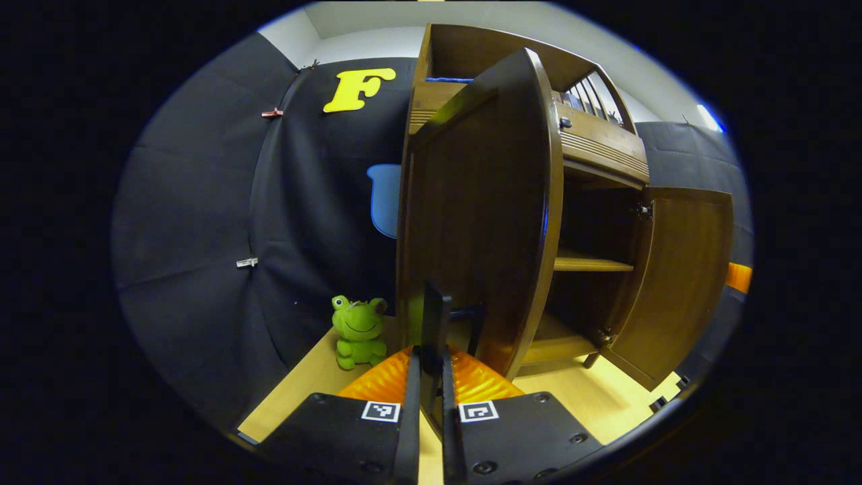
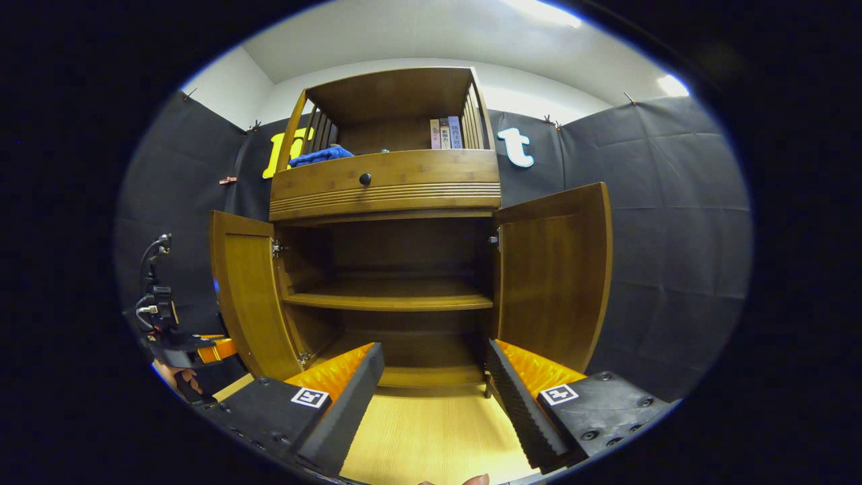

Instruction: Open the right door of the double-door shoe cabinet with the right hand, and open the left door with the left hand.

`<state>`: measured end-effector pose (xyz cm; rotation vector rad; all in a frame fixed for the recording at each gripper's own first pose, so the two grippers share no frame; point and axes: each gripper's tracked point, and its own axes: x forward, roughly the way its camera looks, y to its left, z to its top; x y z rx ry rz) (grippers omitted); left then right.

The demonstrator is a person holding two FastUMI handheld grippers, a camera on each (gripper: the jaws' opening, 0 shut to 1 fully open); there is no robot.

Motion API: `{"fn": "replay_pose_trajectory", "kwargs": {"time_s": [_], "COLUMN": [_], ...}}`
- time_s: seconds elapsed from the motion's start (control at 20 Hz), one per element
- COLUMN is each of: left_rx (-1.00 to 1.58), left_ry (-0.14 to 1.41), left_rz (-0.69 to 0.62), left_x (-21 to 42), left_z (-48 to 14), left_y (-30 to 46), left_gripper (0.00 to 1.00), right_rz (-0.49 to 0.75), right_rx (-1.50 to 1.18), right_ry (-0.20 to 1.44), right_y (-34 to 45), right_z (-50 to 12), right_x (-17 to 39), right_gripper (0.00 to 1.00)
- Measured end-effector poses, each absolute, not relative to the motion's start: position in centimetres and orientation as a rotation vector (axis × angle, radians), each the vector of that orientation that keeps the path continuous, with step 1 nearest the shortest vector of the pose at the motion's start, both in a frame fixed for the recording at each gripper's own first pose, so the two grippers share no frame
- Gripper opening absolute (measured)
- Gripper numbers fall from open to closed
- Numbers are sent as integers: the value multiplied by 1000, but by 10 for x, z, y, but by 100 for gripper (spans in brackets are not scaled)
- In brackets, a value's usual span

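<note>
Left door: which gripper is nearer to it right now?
Left. The left gripper is closed right at the left door, at its lower edge. The right gripper is open, back from the cabinet, facing its middle.

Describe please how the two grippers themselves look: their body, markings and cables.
Each gripper, left gripper and right gripper, has two dark bolted blocks carrying a square black-and-white marker, with ribbed finger faces. Seen from the right gripper view, the left gripper carries cables on top.
</note>
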<state>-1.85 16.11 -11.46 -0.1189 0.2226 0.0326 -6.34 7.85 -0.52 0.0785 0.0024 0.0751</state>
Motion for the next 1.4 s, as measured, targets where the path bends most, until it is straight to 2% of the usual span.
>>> {"fn": "replay_pose_trajectory", "kwargs": {"time_s": [0.25,0.3,0.4,0.55,0.65,0.8,1.05,1.1,1.2,1.3,1.35,1.4], "left_rx": [-126,-128,-148,-150,-130,-109,-118,-117,-108,-89,-79,-71], "left_ry": [214,215,214,213,210,198,162,153,157,145,136,132], "left_rz": [61,74,83,81,86,102,166,182,197,240,261,272], "left_x": [-26,-27,-31,-34,-34,-37,-53,-57,-65,-74,-79,-84], "left_z": [-115,-117,-116,-117,-116,-112,-100,-97,-95,-89,-85,-82], "left_y": [200,211,222,226,224,223,227,228,223,229,231,226], "left_gripper": [17,12,12,13,17,13,14,21,19,41,44,39], "right_rz": [70,67,64,63,62,55,64,68,77,95,103,113], "right_rx": [90,96,100,91,90,87,93,95,98,101,104,107], "right_ry": [-3,-5,-3,1,-2,-4,2,1,4,14,17,20], "right_y": [95,96,100,103,102,96,84,82,77,76,74,73], "right_z": [-2,-2,-5,-5,-3,-3,-3,-3,-4,-6,-7,-7], "right_x": [-61,-59,-58,-54,-51,-47,-38,-36,-33,-30,-29,-28], "right_gripper": [98,98,98,98,98,98,98,98,98,98,98,98]}}
